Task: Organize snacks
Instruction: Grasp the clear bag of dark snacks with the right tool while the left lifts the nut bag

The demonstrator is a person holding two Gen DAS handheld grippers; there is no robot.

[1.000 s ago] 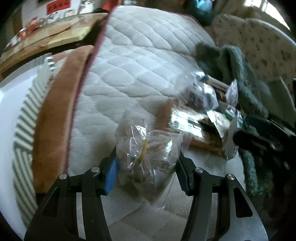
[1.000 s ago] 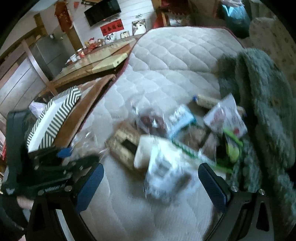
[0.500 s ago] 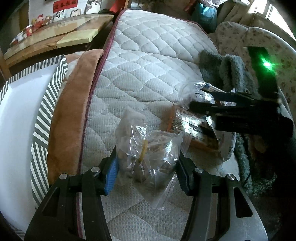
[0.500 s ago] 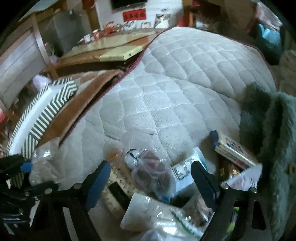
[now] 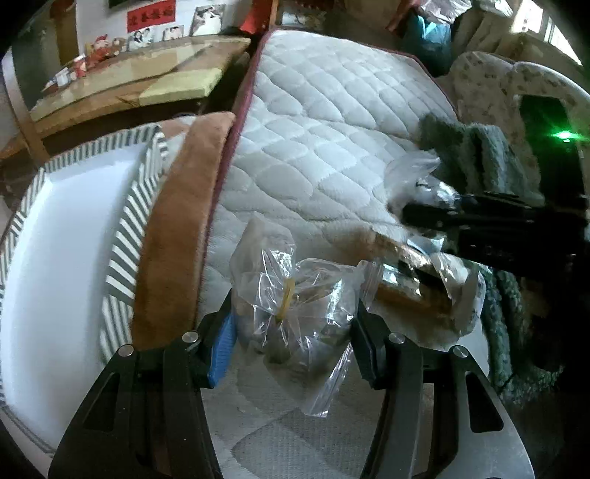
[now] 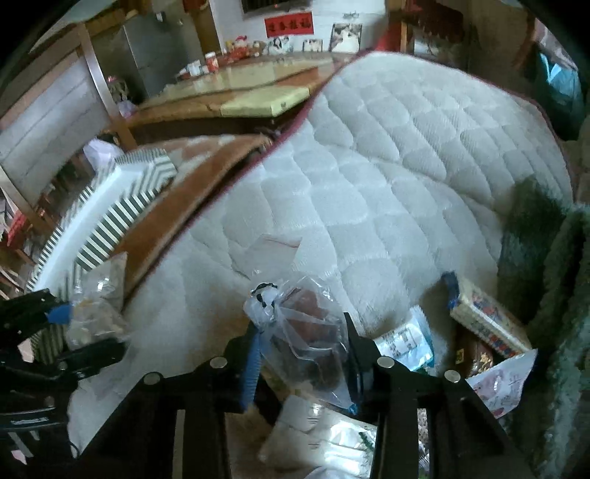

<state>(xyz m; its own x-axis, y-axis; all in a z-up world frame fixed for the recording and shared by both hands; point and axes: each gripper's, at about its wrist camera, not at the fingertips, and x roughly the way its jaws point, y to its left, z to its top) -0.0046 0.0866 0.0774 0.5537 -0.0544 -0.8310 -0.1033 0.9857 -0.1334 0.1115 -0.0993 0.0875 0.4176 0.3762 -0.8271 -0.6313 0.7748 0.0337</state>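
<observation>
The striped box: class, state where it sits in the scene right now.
In both wrist views the striped box sits at far left, off the mattress edge beside the brown plush strip, left of the left gripper.

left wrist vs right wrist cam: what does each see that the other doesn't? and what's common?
Left wrist only: the yellow tie knotting the clear snack bag in the left claw, and the right tool's green light.

Right wrist only: the bag of dark red snacks between the closing jaws of the right claw, a colourful box by the green blanket, and a white printed packet.

Both: the quilted mattress, the striped box, the red wall banner.
</observation>
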